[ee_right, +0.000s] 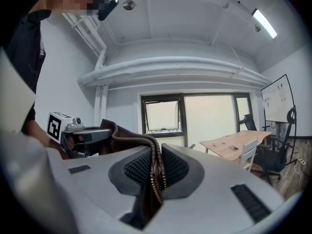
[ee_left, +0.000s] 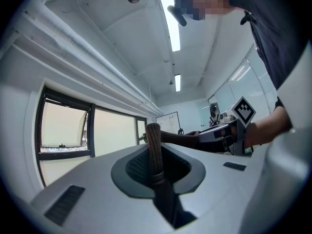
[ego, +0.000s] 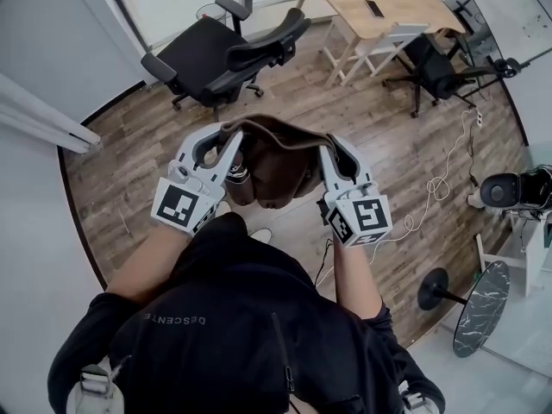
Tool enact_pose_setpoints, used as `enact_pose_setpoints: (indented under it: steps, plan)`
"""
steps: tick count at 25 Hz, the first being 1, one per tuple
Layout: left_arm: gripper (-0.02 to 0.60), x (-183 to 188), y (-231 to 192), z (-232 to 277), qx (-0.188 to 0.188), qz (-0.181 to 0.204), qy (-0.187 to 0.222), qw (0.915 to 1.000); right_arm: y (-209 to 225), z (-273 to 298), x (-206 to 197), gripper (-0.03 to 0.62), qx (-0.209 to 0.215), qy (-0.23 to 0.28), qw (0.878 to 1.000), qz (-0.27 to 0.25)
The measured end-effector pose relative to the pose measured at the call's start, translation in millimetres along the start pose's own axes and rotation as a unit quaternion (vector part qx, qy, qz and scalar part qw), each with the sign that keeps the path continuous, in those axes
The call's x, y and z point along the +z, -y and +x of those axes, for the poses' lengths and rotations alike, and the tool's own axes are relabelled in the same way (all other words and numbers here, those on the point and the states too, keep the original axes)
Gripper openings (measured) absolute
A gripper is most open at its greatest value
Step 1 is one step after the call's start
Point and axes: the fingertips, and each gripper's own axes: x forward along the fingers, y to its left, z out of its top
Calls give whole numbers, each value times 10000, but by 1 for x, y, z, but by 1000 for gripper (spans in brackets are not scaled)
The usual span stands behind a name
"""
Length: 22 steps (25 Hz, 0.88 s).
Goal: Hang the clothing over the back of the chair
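A brown jacket (ego: pixel 274 164) hangs in the air between my two grippers, spread along its top edge. My left gripper (ego: pixel 231 138) is shut on the jacket's ribbed edge (ee_left: pixel 154 150). My right gripper (ego: pixel 328 155) is shut on the zipper edge (ee_right: pixel 155 172). A black office chair (ego: pixel 226 53) stands on the wood floor ahead of the jacket, its curved back (ego: pixel 272 43) toward me and to the right. Neither gripper touches the chair. In the left gripper view the right gripper (ee_left: pixel 233 130) shows across the stretched fabric.
A wooden table (ego: pixel 379 3) with a white folding chair (ego: pixel 384 46) and a second black chair (ego: pixel 435 74) stands at the back right. A white cable (ego: pixel 440 184) trails on the floor at right. A round stand base (ego: pixel 433 288) and a marble disc (ego: pixel 480 307) lie lower right. Windows line the far wall.
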Motion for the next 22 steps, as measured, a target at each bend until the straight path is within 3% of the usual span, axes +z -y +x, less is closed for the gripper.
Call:
enact_pose_setpoints:
  steps: [11,22]
  plan:
    - [52,10,-5,57,-103,29,196,9998,55,23,18,55,-102,64,9999,-120]
    - [52,11,-48,114,-101,-62,294,9995,97,82,37,54,-116,7,9998,-142]
